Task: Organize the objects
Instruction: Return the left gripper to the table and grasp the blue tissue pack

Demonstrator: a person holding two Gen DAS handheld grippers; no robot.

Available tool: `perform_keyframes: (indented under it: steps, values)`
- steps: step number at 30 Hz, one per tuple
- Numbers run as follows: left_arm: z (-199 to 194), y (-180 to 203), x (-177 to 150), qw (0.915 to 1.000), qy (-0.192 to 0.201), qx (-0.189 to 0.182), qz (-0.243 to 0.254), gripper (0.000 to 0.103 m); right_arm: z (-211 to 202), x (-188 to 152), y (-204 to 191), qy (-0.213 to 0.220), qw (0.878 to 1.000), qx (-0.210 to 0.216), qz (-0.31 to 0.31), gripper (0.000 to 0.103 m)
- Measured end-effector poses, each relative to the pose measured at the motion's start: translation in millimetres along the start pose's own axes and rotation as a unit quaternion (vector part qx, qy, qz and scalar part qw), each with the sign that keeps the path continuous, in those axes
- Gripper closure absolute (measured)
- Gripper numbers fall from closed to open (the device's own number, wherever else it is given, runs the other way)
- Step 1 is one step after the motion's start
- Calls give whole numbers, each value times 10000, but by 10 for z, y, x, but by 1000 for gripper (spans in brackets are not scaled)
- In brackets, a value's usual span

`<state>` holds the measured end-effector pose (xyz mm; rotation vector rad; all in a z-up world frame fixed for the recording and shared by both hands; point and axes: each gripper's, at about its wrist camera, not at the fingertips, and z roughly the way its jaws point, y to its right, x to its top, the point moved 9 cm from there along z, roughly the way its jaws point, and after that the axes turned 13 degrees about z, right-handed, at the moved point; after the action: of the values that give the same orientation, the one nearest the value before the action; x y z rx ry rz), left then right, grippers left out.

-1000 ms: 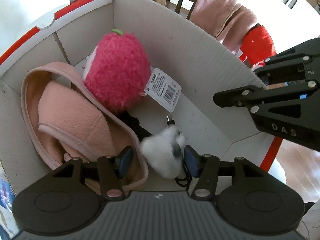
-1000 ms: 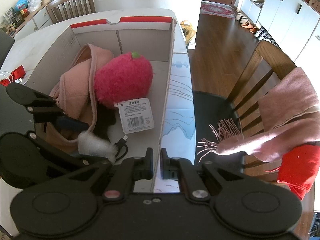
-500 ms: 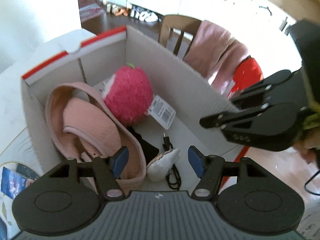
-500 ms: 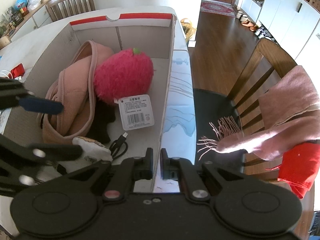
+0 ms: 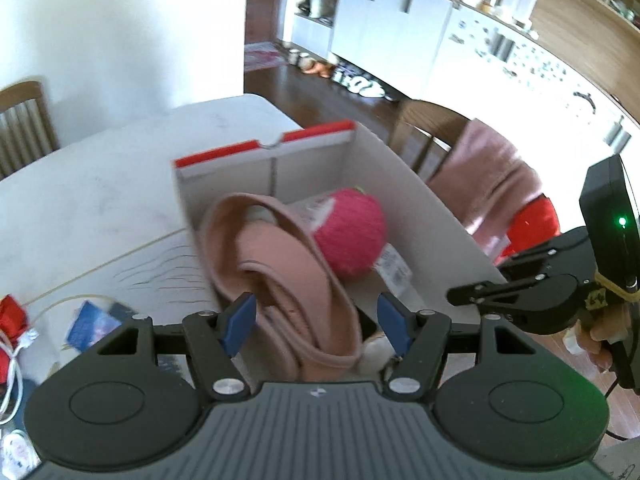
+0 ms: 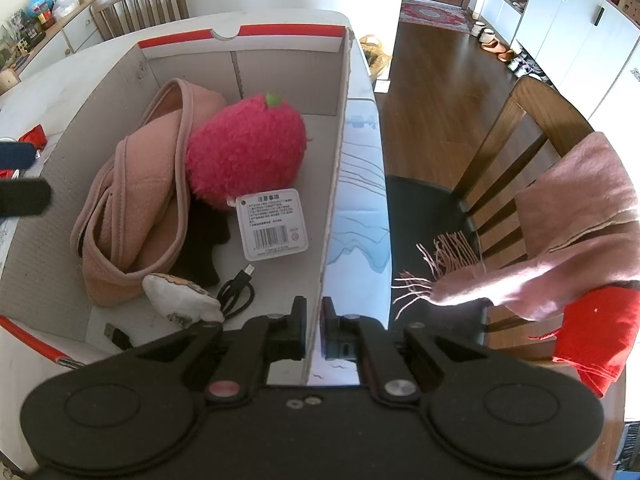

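A cardboard box (image 6: 280,32) with a red rim (image 5: 264,148) stands on the white table. Inside lie a pink fabric piece (image 6: 136,200) (image 5: 280,264), a red strawberry plush (image 6: 248,152) (image 5: 352,240) with a paper tag, a black item (image 6: 204,240), a small white pouch (image 6: 180,300) and a black cable (image 6: 236,292). My left gripper (image 5: 316,324) hangs open above the box's near end with nothing between its blue pads; it also shows at the left edge of the right wrist view (image 6: 24,196). My right gripper (image 6: 315,320) (image 5: 456,294) is shut on the box's right wall.
On the table left of the box lie a red object (image 5: 12,320), a white cord (image 5: 16,368) and a blue booklet (image 5: 88,324). A wooden chair (image 6: 520,128) draped with a pink scarf (image 6: 560,220) and a red cloth (image 6: 592,320) stands to the right, beyond the table edge.
My left gripper let go of the white pouch, widened its jaws and rose back out of the box. The pouch now lies on the box floor. The right gripper kept still.
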<state>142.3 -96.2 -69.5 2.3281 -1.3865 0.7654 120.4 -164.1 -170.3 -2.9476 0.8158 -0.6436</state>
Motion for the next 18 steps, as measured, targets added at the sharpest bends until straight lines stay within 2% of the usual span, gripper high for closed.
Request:
perform_keyframes:
  steps: [10, 18]
  values:
    - [-297, -442, -188, 9976, 174, 441, -499, 24, -27, 56, -16, 43, 10000, -62, -53, 98]
    - [-359, -923, -542, 9916, -73, 861, -959, 24, -13, 74, -25, 40, 9999, -98, -76, 98]
